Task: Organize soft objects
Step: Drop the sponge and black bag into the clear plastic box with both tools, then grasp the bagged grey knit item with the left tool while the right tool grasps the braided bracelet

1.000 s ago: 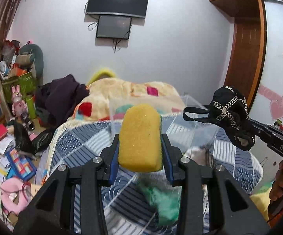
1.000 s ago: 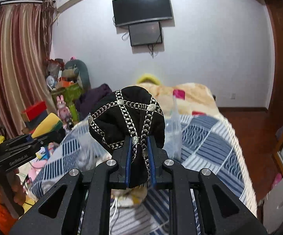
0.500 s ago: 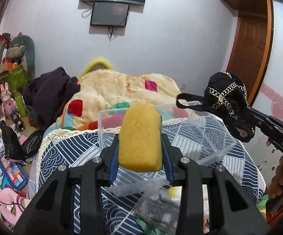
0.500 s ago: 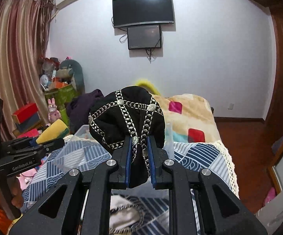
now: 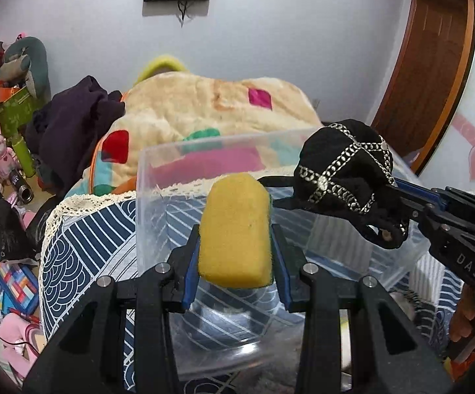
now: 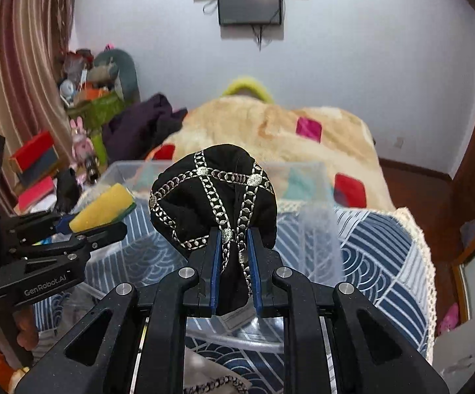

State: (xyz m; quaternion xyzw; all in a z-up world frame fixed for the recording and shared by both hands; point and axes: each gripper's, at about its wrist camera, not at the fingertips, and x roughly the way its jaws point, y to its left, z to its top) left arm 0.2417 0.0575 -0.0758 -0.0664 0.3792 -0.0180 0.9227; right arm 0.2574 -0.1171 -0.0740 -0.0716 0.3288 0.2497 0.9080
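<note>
My left gripper (image 5: 236, 229) is shut on a yellow sponge (image 5: 234, 229) with a green back, held over the near side of a clear plastic bin (image 5: 145, 203) on the bed. My right gripper (image 6: 234, 246) is shut on a black cloth pouch with silver chain trim (image 6: 214, 193), held above the same bin (image 6: 319, 229). The pouch (image 5: 346, 177) and right gripper (image 5: 401, 193) show at the right in the left wrist view. The sponge (image 6: 106, 208) and left gripper (image 6: 83, 226) show at the left in the right wrist view.
The bin sits on a blue and white patterned bedspread (image 5: 83, 236). A beige blanket with coloured patches (image 5: 204, 105) and a dark purple garment (image 5: 73, 124) lie behind it. Toys and boxes (image 5: 4, 197) clutter the floor left of the bed. A wooden door (image 5: 434, 65) stands right.
Both grippers have moved forward and tilted down toward the clear bin, which now sits directly under them. Each keeps its hold on its object.
</note>
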